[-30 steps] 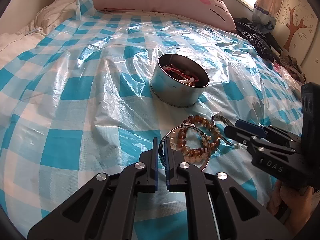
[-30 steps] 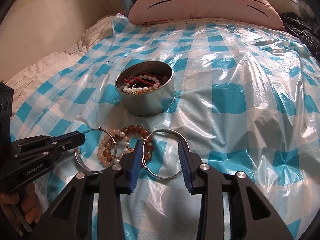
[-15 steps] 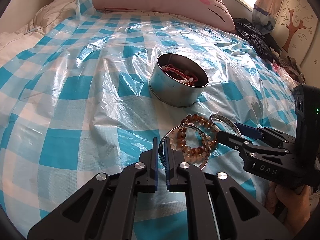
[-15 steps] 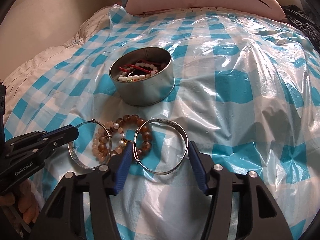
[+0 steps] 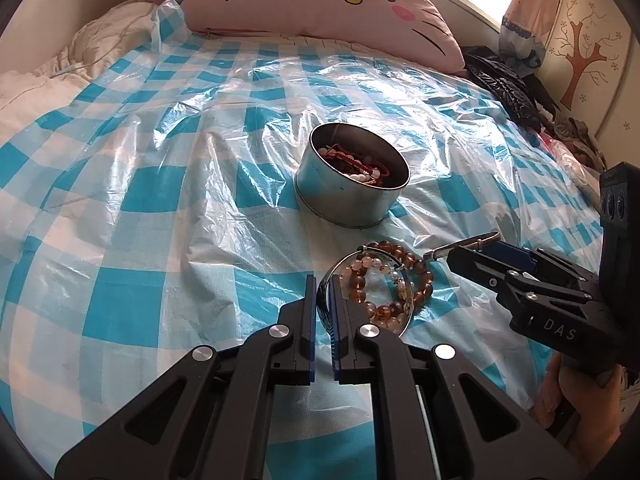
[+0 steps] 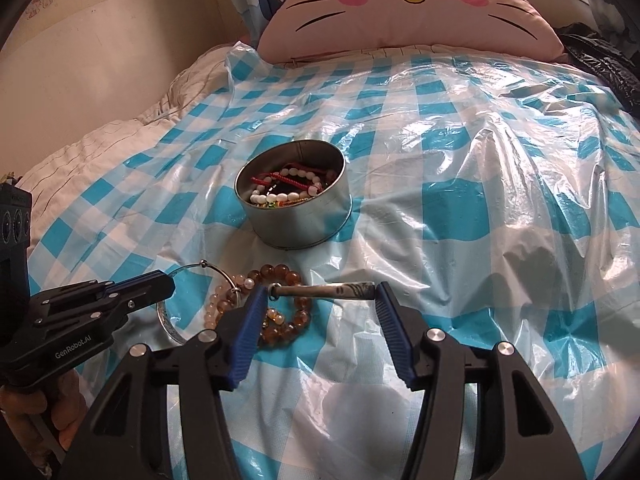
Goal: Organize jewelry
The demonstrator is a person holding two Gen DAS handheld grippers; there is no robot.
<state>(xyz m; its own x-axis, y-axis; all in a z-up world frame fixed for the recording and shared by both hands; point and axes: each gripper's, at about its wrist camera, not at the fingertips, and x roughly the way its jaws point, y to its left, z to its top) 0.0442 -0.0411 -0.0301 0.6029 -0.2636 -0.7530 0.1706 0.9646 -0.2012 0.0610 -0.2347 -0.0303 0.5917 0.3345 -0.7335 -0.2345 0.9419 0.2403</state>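
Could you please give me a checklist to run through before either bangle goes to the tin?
1. Right claw grips its silver bangle: ok. The bangle spans pad to pad, edge-on and clear of the sheet, though the jaws have just been opening.
2. Left claw is shut on the other bangle: ok, its rim is pinched.
3. Beaded bracelets are free of the left bangle: cannot tell. They lie inside and across its ring.
4. Tin is open and upright: ok. It has no lid and is part filled.
5. The way from the right claw to the tin is clear: ok. Only beads and sheet lie between.
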